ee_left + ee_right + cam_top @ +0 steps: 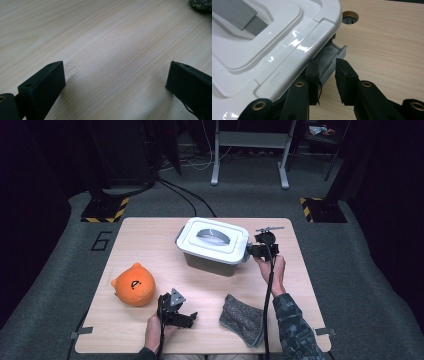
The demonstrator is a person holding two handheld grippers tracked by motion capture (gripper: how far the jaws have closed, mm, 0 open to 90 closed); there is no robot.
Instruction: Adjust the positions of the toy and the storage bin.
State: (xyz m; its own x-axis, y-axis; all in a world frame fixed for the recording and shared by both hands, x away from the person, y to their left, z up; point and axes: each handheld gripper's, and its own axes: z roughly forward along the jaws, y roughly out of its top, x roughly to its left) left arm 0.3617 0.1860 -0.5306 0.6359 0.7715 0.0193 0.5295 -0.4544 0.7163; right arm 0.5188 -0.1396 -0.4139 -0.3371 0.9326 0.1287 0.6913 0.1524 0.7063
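Observation:
A grey storage box with a white lid [212, 240] stands at the middle back of the table. Its lid [274, 45] has a grey handle set in the top. My right gripper [250, 251] is at the box's right end. In the right gripper view its jaws [327, 68] close on the grey side latch [334, 53], which sticks out from under the lid's rim. My left gripper [192, 319] rests low at the front of the table, pointing right. It is open [115, 75] with bare wood between the jaws.
An orange plush toy [134, 284] sits at the front left, just left of my left gripper. A grey knitted cloth [242, 319] lies at the front right, and its corner [201, 3] shows far off. A cable hole [350, 17] is in the tabletop behind the box.

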